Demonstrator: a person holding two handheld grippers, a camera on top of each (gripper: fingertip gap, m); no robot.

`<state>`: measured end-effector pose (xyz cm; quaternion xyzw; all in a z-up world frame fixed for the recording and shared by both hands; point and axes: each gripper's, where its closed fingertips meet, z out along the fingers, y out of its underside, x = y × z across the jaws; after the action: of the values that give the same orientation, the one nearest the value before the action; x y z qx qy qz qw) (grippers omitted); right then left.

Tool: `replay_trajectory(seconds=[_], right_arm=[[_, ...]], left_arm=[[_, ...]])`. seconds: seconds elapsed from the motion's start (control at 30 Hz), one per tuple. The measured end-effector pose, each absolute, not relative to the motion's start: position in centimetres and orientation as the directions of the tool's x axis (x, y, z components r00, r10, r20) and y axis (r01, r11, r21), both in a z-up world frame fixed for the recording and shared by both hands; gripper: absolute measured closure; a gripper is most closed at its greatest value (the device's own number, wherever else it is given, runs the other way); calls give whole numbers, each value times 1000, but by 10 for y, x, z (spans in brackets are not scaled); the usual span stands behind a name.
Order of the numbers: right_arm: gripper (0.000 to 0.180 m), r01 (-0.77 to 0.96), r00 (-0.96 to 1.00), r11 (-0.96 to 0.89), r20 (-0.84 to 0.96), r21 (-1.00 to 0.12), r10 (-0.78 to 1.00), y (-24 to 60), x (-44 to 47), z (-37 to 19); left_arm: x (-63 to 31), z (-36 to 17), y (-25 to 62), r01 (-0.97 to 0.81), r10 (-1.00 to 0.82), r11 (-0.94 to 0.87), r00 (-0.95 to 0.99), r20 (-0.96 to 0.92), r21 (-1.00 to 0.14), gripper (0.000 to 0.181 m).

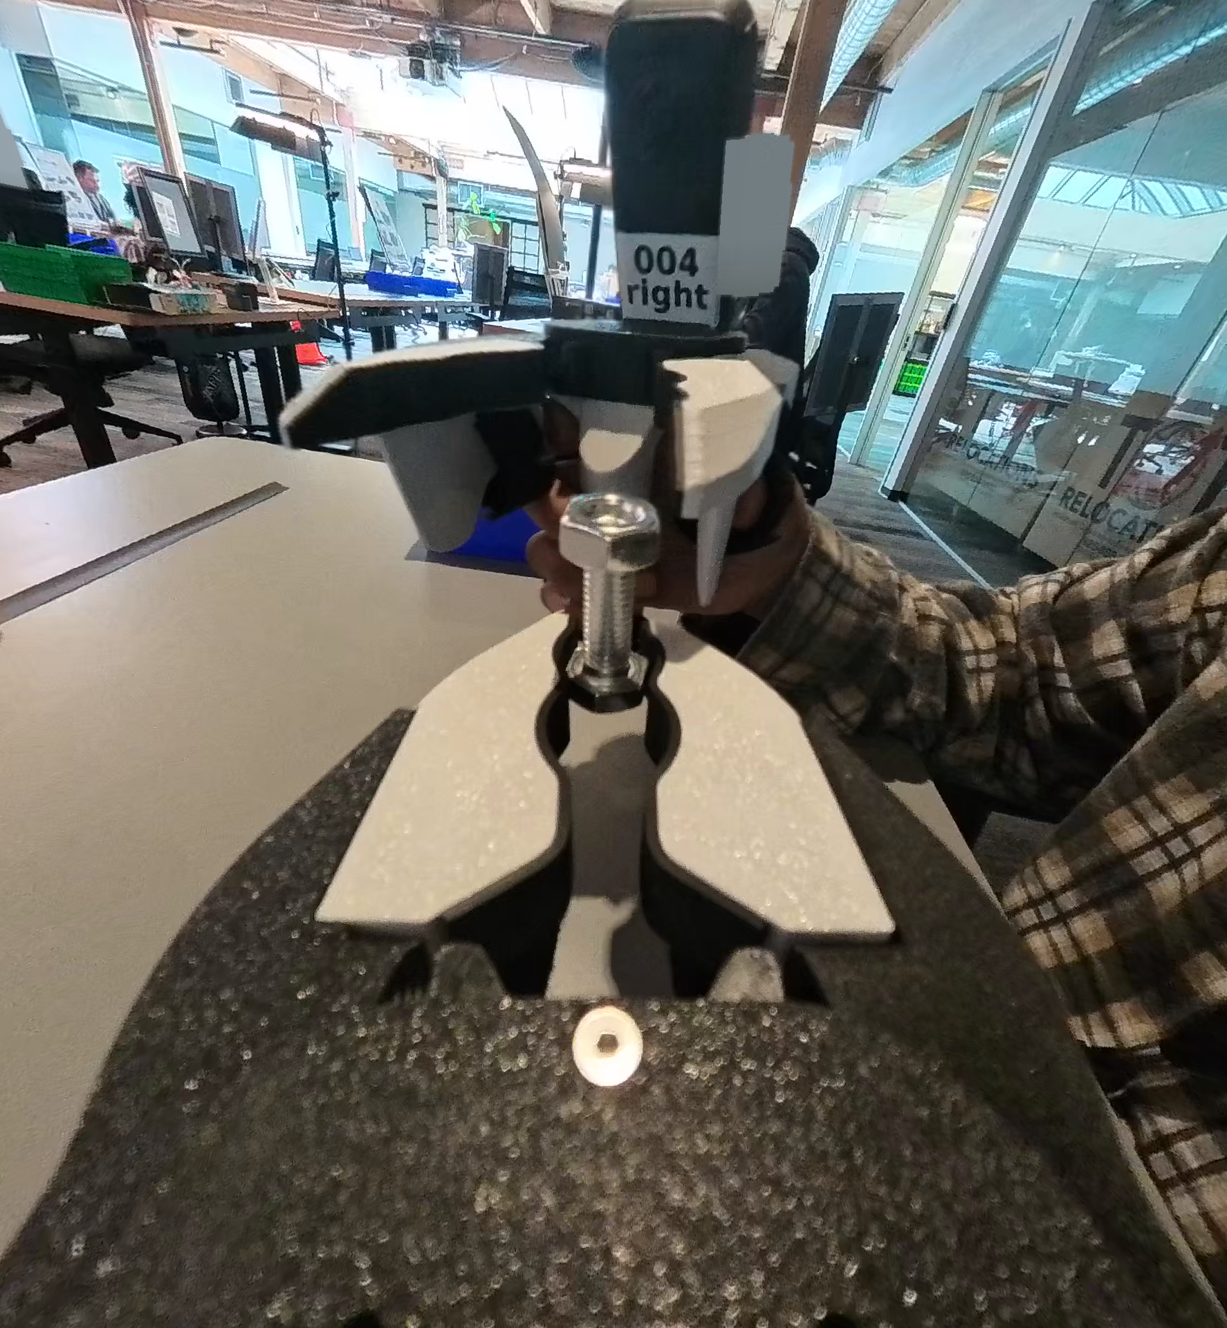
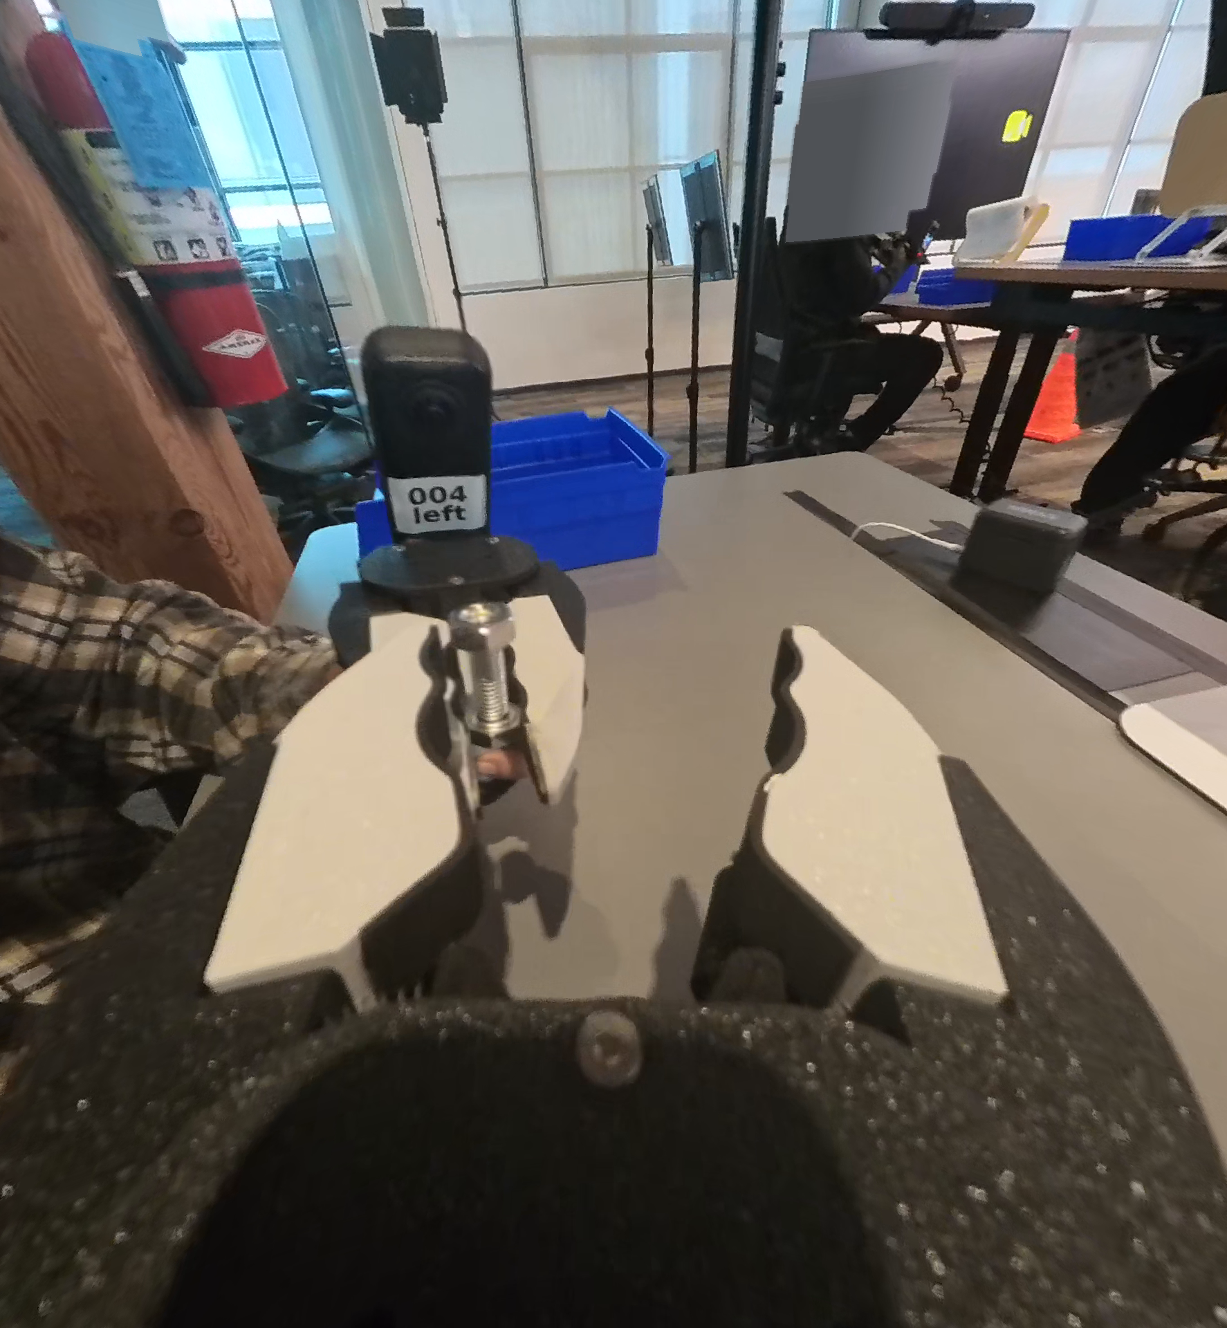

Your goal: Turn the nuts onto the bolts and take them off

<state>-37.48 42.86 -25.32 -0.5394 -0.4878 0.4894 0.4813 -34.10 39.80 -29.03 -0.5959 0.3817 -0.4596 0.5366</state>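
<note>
Closest to the lens in the left wrist view, the left gripper (image 1: pixel 607 690) has its pale fingers (image 1: pixel 481 783) drawn together at the tips, clenched around a hex nut (image 1: pixel 605 674). That nut sits low on the threaded shank of a silver bolt (image 1: pixel 609 575), which stands upright with its hex head on top, rising clear above the fingertips. Beyond the bolt, the right gripper (image 1: pixel 582 460) faces this camera from farther back and higher up, tilted, its fingers spread wide and touching nothing. A person's hand (image 1: pixel 668 575) shows behind the bolt, with a plaid sleeve (image 1: pixel 1027 718) running off to the right. Under everything lies a grey table (image 1: pixel 201 683).

From the right wrist view, the nearest thing is the right gripper (image 2: pixel 610 726) itself, released, its two pale fingers (image 2: pixel 862 812) far apart with only bare table (image 2: pixel 668 683) between them. The bolt (image 2: pixel 483 668) stands outside that gap, to the left, just beyond the tip of this gripper's left-hand finger and apart from it. It is upright, head up, with the nut (image 2: pixel 492 729) at its lower end pinched in the left gripper (image 2: pixel 499 747), which points towards this camera. A blue bin (image 2: pixel 582 489) rests on the table behind the left gripper, and a small dark box (image 2: pixel 1020 546) sits near the far right edge.
</note>
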Motion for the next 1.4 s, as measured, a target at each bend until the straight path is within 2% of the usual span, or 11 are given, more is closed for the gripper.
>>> replay_trajectory(seconds=[0.3,0.43,0.47,0.5,0.87,0.93,1.0,1.1,1.23,1.4], right_arm=[[126,121,-35,-32,-37,-992,999,399,-393,-257],[146,141,-64,-30,-39,-990,997,395,-396,-260],[159,140,-84,-30,-42,-990,996,393,-396,-260],[161,134,-96,-33,-46,-990,994,392,-395,-259],[161,100,-244,-51,-74,-994,967,380,-388,-253],[146,93,-193,-63,-80,-994,978,388,-387,-252],[141,78,-163,-82,-94,-994,982,396,-383,-250],[139,66,-100,-105,-111,-992,989,409,-376,-249],[125,21,-147,-125,-127,-992,981,400,-379,-240],[123,63,-92,-107,-112,-992,989,406,-385,-248]], left_arm=[[-344,-291,401,36,-941,-142,305,146,-989,166],[-343,-291,400,32,-943,-139,300,142,-990,166],[-342,-291,399,32,-944,-139,299,142,-990,165],[-342,-291,399,32,-945,-138,296,141,-990,165],[-335,-285,385,61,-970,-128,200,137,-990,165],[-336,-284,386,72,-970,-129,198,141,-989,166],[-339,-281,387,94,-969,-137,196,153,-986,166],[-342,-279,389,106,-966,-134,210,153,-985,166],[-341,-281,391,97,-963,-139,219,158,-986,166],[-340,-282,390,81,-963,-124,230,140,-989,166]])
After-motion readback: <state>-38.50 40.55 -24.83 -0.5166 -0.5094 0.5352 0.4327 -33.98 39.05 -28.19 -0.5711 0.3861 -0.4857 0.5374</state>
